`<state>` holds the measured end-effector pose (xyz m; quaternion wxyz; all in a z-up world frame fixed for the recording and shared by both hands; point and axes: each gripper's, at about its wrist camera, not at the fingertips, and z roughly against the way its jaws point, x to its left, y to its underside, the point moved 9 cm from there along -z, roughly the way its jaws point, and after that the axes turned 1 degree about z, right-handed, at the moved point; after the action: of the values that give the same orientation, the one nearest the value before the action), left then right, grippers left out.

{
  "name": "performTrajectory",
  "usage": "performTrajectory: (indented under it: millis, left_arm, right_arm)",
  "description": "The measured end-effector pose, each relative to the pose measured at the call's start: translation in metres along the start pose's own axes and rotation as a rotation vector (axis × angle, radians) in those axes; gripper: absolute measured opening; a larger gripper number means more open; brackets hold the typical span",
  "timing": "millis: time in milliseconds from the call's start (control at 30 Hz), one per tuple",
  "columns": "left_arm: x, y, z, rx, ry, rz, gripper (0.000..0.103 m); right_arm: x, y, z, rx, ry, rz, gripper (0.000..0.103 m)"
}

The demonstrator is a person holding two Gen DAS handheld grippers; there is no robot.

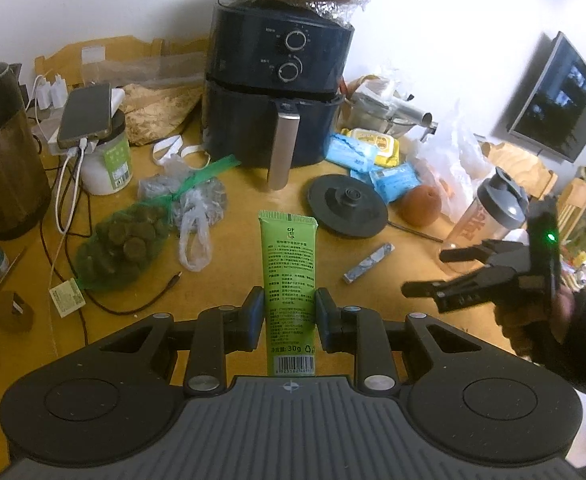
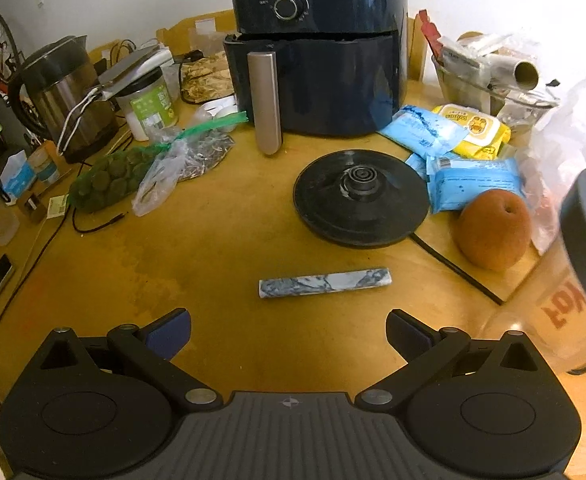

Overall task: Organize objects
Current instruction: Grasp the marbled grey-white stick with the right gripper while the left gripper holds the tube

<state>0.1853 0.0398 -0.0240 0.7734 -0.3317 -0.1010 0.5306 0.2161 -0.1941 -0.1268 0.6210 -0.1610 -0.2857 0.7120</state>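
Flat green tube (image 1: 289, 280) — glossy, crimped end.

A green tube (image 1: 288, 280) stands upright, clamped between the left tool's pads. A marbled blue-white stick (image 2: 325, 282) lies flat on the desk.

green tube (image 1: 289, 276): "30g", barcode beneath; other print illegible.

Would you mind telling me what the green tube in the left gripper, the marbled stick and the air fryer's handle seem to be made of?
Green tube: soft plastic, matte and printed, with a flat crimped end. Marbled stick: blue-white veining and a slight gloss; stone, resin or a printed wrapper, hard to tell. Air fryer handle: brushed metal or metal-look plastic, with a satin grey sheen.
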Motion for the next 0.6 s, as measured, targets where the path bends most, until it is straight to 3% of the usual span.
performTrajectory:
  millis: [367, 600]
  left_arm:
    - [0.014, 0.018, -0.005, 0.047, 0.003, 0.008, 0.027]
    - [0.028, 0.025, -0.004, 0.061, -0.014, 0.053, 0.027]
  right_arm:
    - [-0.009, -0.004, -0.050, 0.060, 0.000, -0.062, 0.095]
    - [-0.033, -0.006, -0.081, 0.099, 0.022, -0.186, 0.086]
